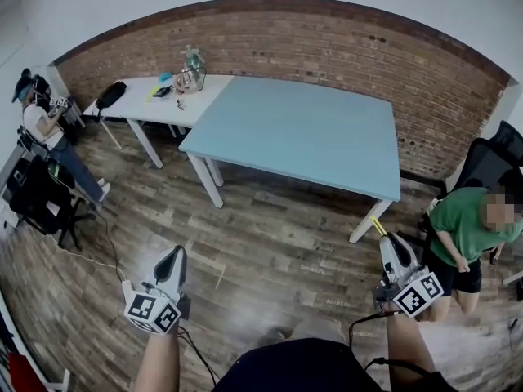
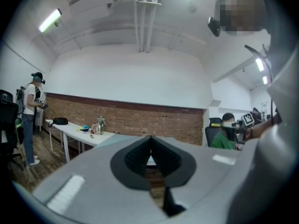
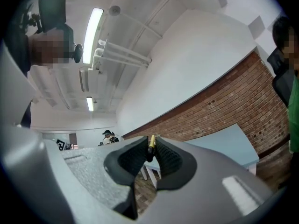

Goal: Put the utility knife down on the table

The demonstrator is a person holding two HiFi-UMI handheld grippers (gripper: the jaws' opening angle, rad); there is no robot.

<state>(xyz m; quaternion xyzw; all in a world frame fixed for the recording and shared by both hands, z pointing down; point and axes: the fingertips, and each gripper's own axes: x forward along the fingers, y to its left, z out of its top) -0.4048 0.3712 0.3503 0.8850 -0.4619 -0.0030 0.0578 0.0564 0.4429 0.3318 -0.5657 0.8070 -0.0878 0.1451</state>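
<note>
Brick wall (image 1: 327,47) behind, wooden floor (image 1: 270,235) underfoot. 2 benches side by side: 1 large light-blue bench (image 1: 302,129), 1 smaller white bench (image 1: 151,104) carrying small clutter. 2 bystanders: 1 in green (image 1: 466,227) at right, 1 in a white shirt (image 1: 39,125) far left. 2 grippers held low over the floor, well apart from both benches, each with 1 cube of black-and-white square markers. Left gripper (image 1: 176,256): fingers pressed together, nothing between. Right gripper (image 1: 386,239): fingers pinching 1 utility knife (image 3: 151,141), slim, yellow and black, yellow end poking past the fingertips, in the air, off the bench.
</note>
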